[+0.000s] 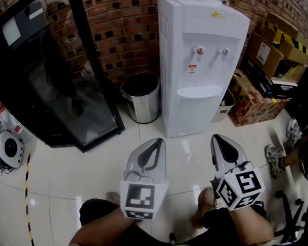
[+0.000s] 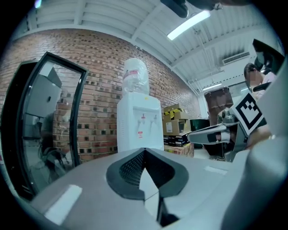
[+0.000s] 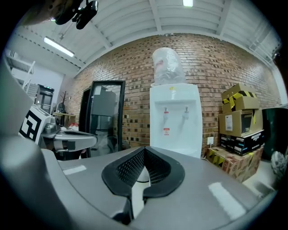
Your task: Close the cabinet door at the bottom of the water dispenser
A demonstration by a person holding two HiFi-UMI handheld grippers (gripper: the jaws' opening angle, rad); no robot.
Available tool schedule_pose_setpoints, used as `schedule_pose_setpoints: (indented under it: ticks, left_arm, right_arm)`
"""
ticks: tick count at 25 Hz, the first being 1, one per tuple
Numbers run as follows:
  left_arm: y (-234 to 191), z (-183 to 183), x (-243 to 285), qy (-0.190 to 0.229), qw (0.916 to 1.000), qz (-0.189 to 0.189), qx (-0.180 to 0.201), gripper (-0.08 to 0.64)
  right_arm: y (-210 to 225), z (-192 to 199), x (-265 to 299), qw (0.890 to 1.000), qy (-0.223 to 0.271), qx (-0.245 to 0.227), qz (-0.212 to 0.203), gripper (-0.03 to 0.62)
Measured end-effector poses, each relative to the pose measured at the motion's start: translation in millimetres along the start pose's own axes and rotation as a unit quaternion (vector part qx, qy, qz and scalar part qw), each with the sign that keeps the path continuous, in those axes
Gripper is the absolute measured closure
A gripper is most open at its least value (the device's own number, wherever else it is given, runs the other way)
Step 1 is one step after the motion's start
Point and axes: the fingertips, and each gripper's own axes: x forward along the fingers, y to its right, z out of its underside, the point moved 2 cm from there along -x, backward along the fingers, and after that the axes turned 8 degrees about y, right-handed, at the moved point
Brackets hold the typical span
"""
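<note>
The white water dispenser point(image 1: 202, 67) stands against the brick wall, and its bottom cabinet door point(image 1: 193, 115) lies flush with the body. My left gripper point(image 1: 157, 141) and right gripper point(image 1: 217, 137) hover side by side over the tiled floor, a short way in front of the door and touching nothing. Both are shut and empty. In the left gripper view the dispenser point(image 2: 139, 126) rises beyond my closed left gripper point(image 2: 144, 150), with the right gripper point(image 2: 211, 134) off to the side. The right gripper view has the dispenser point(image 3: 175, 119) straight ahead of the right gripper point(image 3: 145, 149).
A steel bin point(image 1: 141, 97) stands just left of the dispenser. A black glass-door cabinet point(image 1: 55, 73) fills the left side. Cardboard boxes point(image 1: 273, 53) are stacked to the right. A round white device point(image 1: 10, 147) lies far left, and a person's shoe point(image 1: 275, 160) is at the right.
</note>
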Motion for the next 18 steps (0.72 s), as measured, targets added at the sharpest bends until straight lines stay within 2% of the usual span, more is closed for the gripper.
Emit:
schedule_pose_setpoints:
  ticks: [10, 18]
  left_arm:
    - [-10.4, 0.4, -0.9, 0.007, 0.9998, -0.019, 0.006, 0.560]
    - [-8.9, 5.4, 6.5, 0.001, 0.9998, -0.018, 0.006, 0.560]
  right_arm:
    - [-25.4, 7.8, 7.0, 0.999, -0.004, -0.006, -0.032, 0.581]
    - [-22.3, 8.7, 11.1, 1.000, -0.003, -0.002, -0.031, 0.581]
